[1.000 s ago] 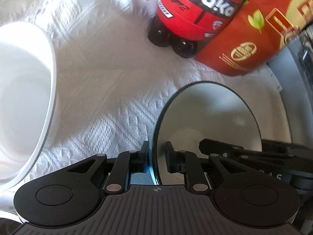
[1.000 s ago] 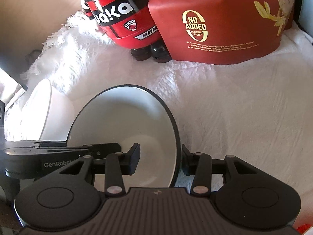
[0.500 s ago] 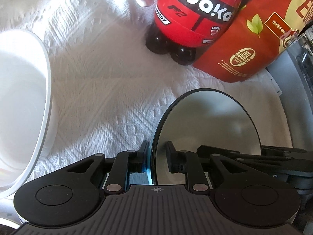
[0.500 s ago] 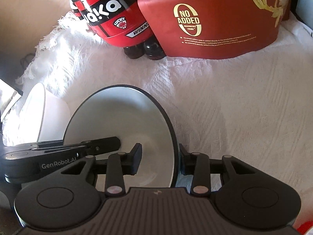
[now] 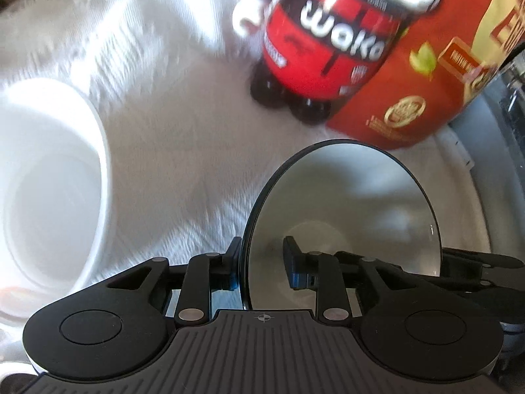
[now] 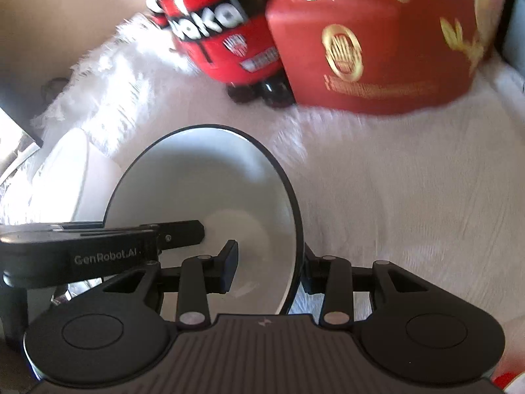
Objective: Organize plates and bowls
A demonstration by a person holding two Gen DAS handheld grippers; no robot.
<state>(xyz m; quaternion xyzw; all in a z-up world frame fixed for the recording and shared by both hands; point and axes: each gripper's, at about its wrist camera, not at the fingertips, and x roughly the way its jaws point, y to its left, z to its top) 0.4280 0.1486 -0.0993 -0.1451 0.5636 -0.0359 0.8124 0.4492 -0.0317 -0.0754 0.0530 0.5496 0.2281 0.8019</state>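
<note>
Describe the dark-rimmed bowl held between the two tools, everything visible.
The bowl is round, glossy white inside with a thin dark rim, and looks ceramic. It is empty and sits above a white textured cloth. The right tool clamps its rim on one side. The left tool straddles the opposite rim, its jaws opening, the inner finger clear of the wall.

Light: bright daylight, blown out on white cloth and white bowl
Shadow: soft, inside black-rimmed bowl
Blur: motion smear on red bottle, red bag
Edges: fisheye bending
</note>
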